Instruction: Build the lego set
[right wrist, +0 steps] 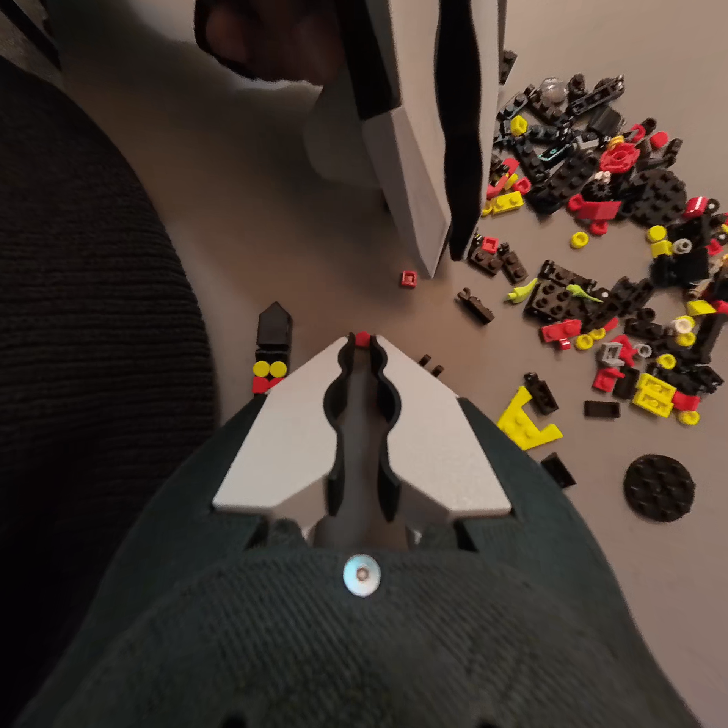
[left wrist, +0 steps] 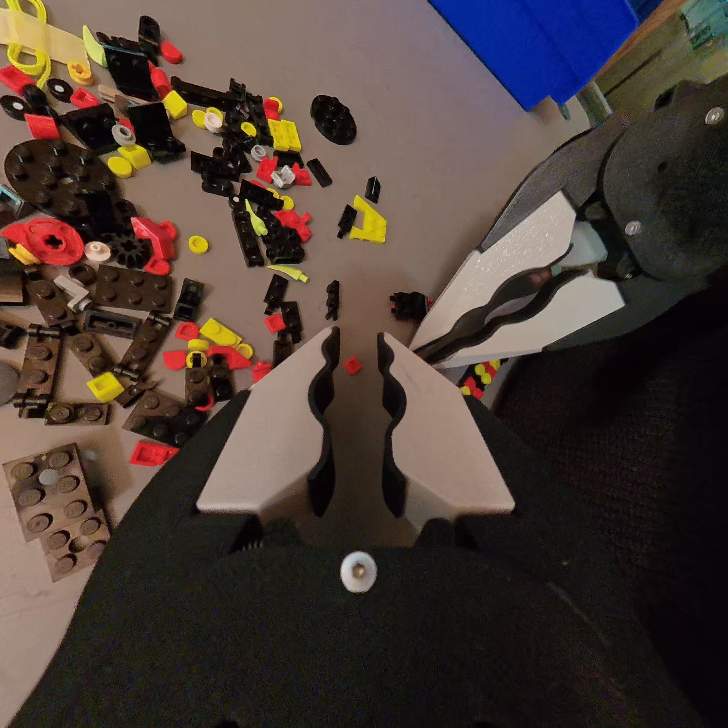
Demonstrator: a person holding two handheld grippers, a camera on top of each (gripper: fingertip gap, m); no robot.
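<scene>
1. Left gripper (left wrist: 358,338) hangs with its jaws apart, nothing in them, right over a tiny red square tile (left wrist: 352,365) lying on the grey table (left wrist: 413,118).
2. Right gripper (right wrist: 362,338) is pinching a small red piece (right wrist: 363,338) at its tips.
3. The half-built black model (right wrist: 272,346) with 2 yellow studs sits just left of it.
4. Loose lego pile (left wrist: 157,197) is spread out on the left gripper's side.

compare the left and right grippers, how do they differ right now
The left gripper is open, nothing between its fingers, with a loose red tile on the table below the gap. The right gripper is shut on a small red piece at its tips. The left one hangs over bare table, the right one sits beside the black, yellow and red build. Both have grey fingers with wavy black pads.
</scene>
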